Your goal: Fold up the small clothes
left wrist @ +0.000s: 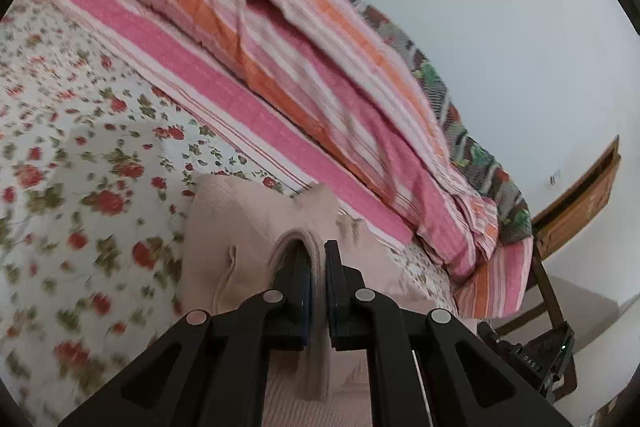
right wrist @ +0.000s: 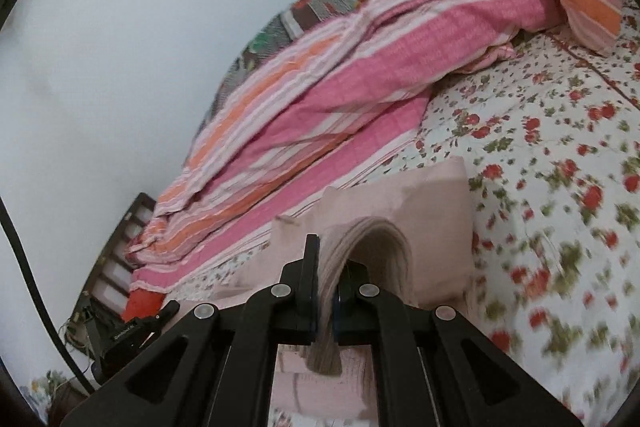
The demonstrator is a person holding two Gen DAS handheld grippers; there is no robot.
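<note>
Step in hand: a fold was judged to be under way, with one edge of the pale pink garment (left wrist: 240, 227) lifted and carried across the rest of it.
Left hand-held gripper (left wrist: 318, 259): clenched on a thick ribbed hem of the garment, which arched over one finger at lower centre of the left wrist view.
Right hand-held gripper (right wrist: 330, 259): clenched likewise on a banded edge of the same pale pink garment (right wrist: 432, 211), at lower centre of the right wrist view.
Garment's place: part was held up between the jaws, while the rest was spread on the floral bed sheet (left wrist: 80, 147) below and ahead of the fingers.
Surroundings: a striped pink and orange quilt (left wrist: 280, 59) was bunched along the wall side, across the upper middle of both views.
Picture quality: the sheet pattern was smeared, so creases were hard to read.
Next move, as judged: the held edge would need to be laid level over the opposite edge, both corners kept aligned, before either grip was released.
</note>
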